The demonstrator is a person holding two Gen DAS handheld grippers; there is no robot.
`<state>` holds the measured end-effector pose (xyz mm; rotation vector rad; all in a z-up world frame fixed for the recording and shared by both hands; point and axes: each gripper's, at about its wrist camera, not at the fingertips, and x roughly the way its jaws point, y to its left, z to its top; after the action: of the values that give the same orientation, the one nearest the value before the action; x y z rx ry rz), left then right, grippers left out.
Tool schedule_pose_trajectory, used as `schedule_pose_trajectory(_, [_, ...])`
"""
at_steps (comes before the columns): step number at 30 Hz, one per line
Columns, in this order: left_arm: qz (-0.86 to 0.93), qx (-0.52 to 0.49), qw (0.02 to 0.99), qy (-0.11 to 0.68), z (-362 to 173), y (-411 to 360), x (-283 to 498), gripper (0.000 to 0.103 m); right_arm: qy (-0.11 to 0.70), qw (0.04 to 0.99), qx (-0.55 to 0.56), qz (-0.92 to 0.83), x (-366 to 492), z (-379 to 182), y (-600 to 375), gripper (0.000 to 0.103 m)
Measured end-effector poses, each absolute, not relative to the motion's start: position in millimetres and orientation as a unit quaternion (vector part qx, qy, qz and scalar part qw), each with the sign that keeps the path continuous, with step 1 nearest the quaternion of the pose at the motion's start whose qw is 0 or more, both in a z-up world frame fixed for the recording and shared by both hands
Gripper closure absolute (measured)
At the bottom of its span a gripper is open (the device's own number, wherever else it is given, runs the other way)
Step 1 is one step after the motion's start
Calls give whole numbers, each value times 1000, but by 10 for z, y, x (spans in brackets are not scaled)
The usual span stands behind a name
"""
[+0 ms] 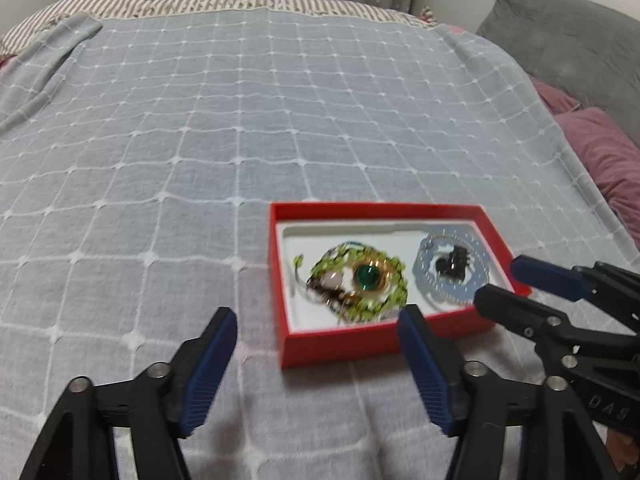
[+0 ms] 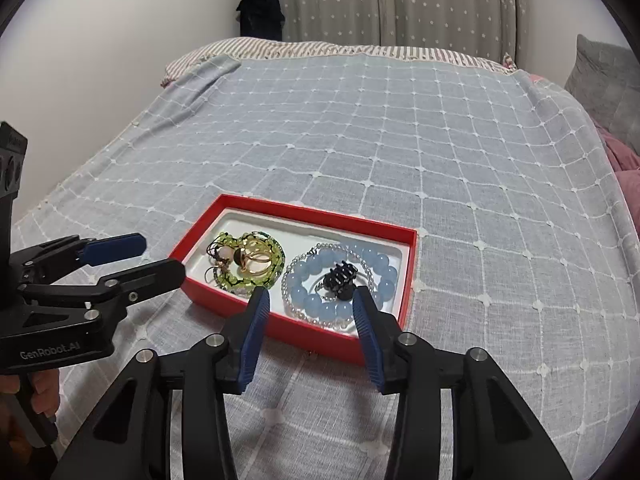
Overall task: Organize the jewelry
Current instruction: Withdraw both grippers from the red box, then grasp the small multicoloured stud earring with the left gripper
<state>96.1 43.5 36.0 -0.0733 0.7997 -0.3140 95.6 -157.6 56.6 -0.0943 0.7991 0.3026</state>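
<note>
A red box (image 1: 360, 344) (image 2: 308, 338) with a white liner lies on the bed. Its left half holds a green bead bracelet (image 1: 360, 280) (image 2: 256, 260) with gold rings and a green-stone piece (image 1: 367, 276). Its right half holds a blue bead bracelet (image 1: 456, 268) (image 2: 340, 280) around a black hair claw (image 1: 450, 266) (image 2: 340, 276). My left gripper (image 1: 318, 316) is open and empty at the box's near left edge; it also shows in the right wrist view (image 2: 156, 258). My right gripper (image 2: 308, 300) is open and empty over the box's near edge; it also shows in the left wrist view (image 1: 504, 280).
The bed is covered by a light blue grid-pattern blanket (image 1: 240, 120) (image 2: 440, 140). Grey and pink pillows (image 1: 580, 80) lie at the right. A striped sheet (image 2: 320, 48) and grey curtains (image 2: 400, 0) are at the far end.
</note>
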Motion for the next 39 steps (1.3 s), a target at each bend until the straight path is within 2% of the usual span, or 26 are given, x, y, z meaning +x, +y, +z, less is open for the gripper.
schedule_pose_trajectory(1, [-151, -37, 908, 390, 363, 456, 935, 25, 388, 909, -45, 145, 939, 572, -1584, 49])
schedule_pose_trajectory(4, [-151, -43, 904, 397, 362, 514, 848, 17, 392, 907, -56, 142, 844, 588, -1574, 48])
schedule_pose_trajectory(10, [-139, -36, 898, 416, 322, 570, 681, 8, 405, 900, -76, 143, 633, 553, -1558, 41])
schedule_pose_trajectory(23, [-143, 0, 880, 452, 63, 642, 262, 6, 451, 876, -96, 140, 295, 359, -1601, 41])
schedule_pose_trajectory(30, [-177, 42, 877, 445, -83, 643, 43, 6, 473, 862, -103, 147, 179, 197, -1583, 40])
schedule_pose_trajectory(39, [-213, 39, 875, 434, -126, 578, -15, 9, 481, 855, -127, 149, 150, 92, -1536, 40])
